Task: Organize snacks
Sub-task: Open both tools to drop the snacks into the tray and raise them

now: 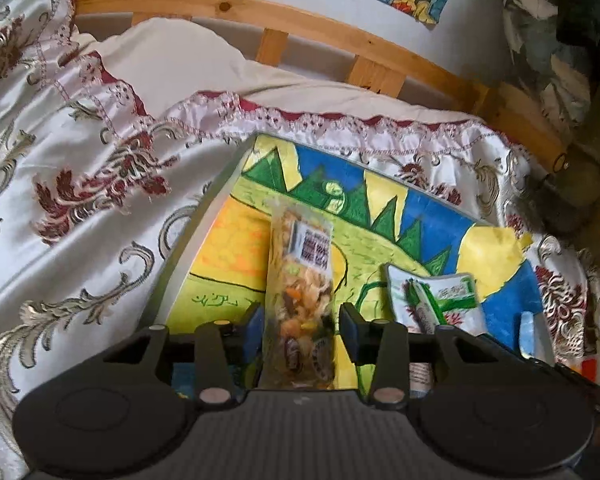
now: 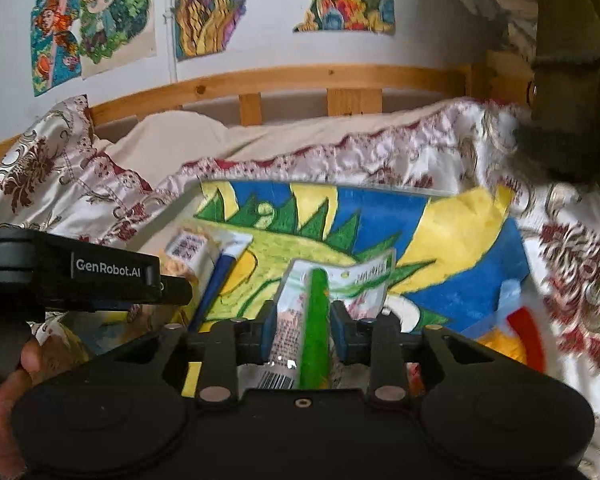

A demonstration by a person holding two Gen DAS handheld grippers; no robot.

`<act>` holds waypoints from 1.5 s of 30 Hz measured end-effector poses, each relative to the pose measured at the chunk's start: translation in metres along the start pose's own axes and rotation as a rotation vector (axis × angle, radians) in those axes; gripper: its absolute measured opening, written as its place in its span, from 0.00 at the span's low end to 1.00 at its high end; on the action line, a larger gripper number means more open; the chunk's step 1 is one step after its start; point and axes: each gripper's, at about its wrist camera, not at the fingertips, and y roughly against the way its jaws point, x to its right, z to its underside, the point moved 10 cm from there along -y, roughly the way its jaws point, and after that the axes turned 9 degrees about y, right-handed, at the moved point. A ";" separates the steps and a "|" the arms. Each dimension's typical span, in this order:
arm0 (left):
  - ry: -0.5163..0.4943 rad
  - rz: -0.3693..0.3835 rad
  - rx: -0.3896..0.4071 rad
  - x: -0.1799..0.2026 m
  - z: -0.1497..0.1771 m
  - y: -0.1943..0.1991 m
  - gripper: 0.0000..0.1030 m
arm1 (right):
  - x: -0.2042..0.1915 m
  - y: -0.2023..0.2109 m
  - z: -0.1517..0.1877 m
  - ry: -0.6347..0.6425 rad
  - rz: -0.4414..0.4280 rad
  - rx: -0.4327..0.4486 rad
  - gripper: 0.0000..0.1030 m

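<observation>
A clear bag of mixed snacks [image 1: 300, 264] with a white label lies lengthwise on a colourful painted board [image 1: 420, 208]. My left gripper [image 1: 302, 328] straddles the bag's near end, open, with a thin gap at the right pad. In the right wrist view the same bag [image 2: 188, 248] shows between the left gripper's fingers [image 2: 176, 292]. A white packet with a green stripe [image 2: 320, 280] sits between the blue pads of my right gripper [image 2: 304, 328]. It fills the gap loosely, so I read that gripper as open. The packet [image 1: 436, 296] rests on the board [image 2: 380, 216].
The board lies on a patterned satin bedspread [image 1: 80, 200], with a cream pillow [image 1: 172, 60] and a wooden headboard [image 2: 300, 76] behind. Drawings hang on the wall [image 2: 92, 20]. More packets, blue, red and yellow [image 2: 516, 320], lie at the board's right edge. A hand [image 2: 4, 400] holds the left gripper.
</observation>
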 end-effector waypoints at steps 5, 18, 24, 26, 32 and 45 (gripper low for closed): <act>-0.010 0.002 0.076 0.005 -0.015 0.034 0.60 | 0.004 0.031 -0.019 -0.009 0.024 0.069 0.49; -0.091 0.043 0.302 0.017 -0.037 0.143 0.98 | 0.015 0.140 -0.063 -0.003 0.065 0.281 0.91; -0.092 0.055 0.356 0.016 -0.030 0.185 0.99 | 0.013 0.180 -0.062 0.000 0.053 0.320 0.99; -0.086 0.049 0.362 0.015 -0.027 0.195 0.99 | 0.012 0.192 -0.060 -0.003 0.052 0.333 0.99; -0.104 0.049 0.384 0.015 -0.006 0.229 1.00 | 0.012 0.231 -0.050 -0.012 0.051 0.365 0.99; -0.162 0.000 0.385 0.012 0.045 0.273 1.00 | 0.010 0.285 -0.008 0.010 0.080 0.334 0.99</act>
